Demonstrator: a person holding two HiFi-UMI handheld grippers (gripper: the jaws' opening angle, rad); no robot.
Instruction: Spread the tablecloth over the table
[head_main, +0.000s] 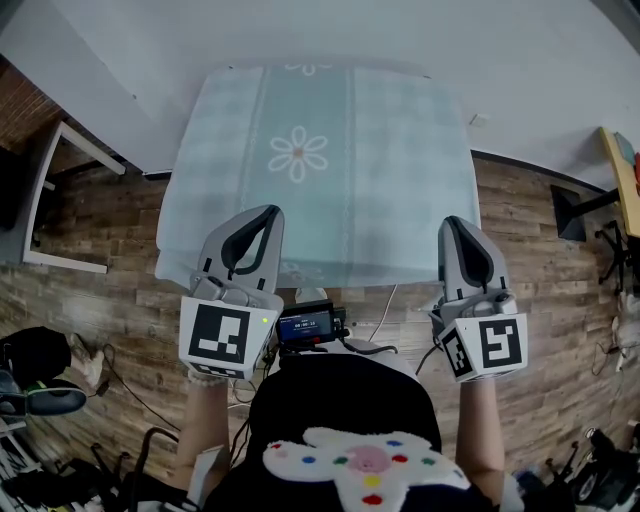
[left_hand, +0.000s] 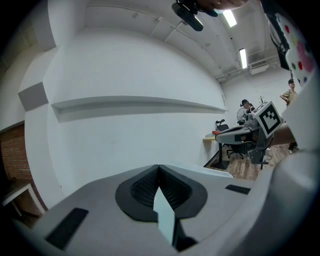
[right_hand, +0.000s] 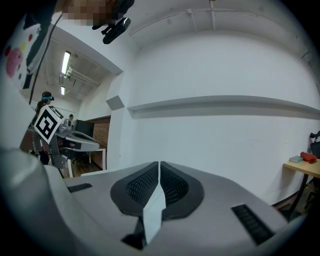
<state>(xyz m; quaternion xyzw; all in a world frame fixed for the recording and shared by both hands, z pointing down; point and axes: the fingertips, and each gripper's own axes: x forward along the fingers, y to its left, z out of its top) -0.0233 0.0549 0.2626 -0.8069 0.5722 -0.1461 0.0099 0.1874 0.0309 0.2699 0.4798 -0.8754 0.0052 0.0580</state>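
Now, tablecloth (daisy print) in both claws

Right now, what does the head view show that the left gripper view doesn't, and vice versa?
Head view only: the whole tablecloth spread out, its daisy print, the wood floor.
Left gripper view only: the left gripper with its jaws closed on a fold of the cloth, a white wall ledge, ceiling lights.
Both: the cloth and both grippers; the right gripper shows there by its marker cube.

Tablecloth pale mint check, white daisy.
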